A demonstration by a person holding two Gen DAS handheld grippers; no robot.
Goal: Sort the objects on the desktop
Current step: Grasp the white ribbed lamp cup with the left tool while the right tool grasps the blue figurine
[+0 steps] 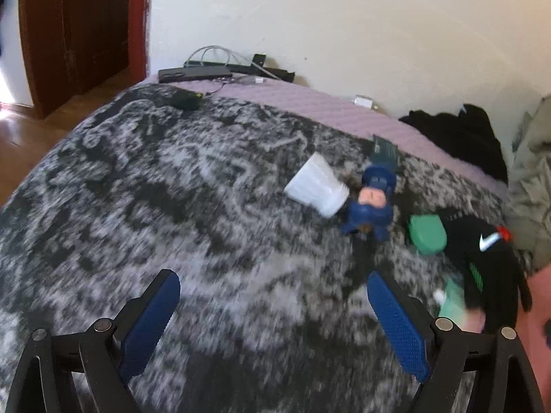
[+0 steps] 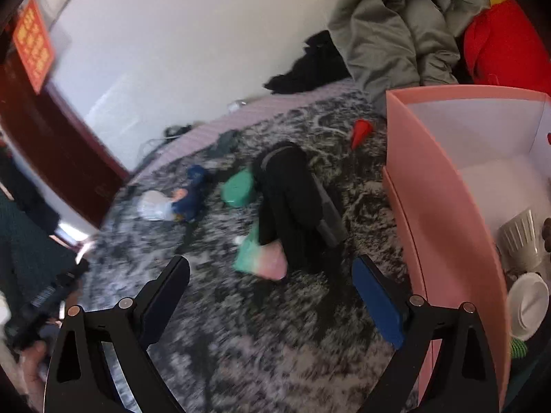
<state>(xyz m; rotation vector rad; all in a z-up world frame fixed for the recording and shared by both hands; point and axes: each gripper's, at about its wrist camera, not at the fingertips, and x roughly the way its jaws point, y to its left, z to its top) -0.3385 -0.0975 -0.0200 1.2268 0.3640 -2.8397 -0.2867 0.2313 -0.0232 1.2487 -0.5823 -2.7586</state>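
Nearest the lens, my left claw (image 1: 273, 284) stands spread wide with nothing between its blue pads (image 1: 396, 327), over bare mottled blanket (image 1: 172, 189); my right claw (image 2: 272, 272) is likewise spread and empty. Both are angled down toward the loose things, which I judge is an approach before choosing one. Far right in the left view lie a white cup (image 1: 315, 186) on its side, touching a blue toy figure (image 1: 372, 203), then a green case (image 1: 427, 229) beside a black glove (image 1: 482, 258). At the right edge of the right view stands the pink box (image 2: 444, 213), open-topped to receive sorted items; a ribbed cup (image 2: 520, 244) and a white lid (image 2: 527, 303) already lie inside. A green-and-pink packet (image 2: 261, 258) is half hidden under the glove. Motion blur smears everything, so the small red cone (image 2: 360, 130) beyond stays unidentified.
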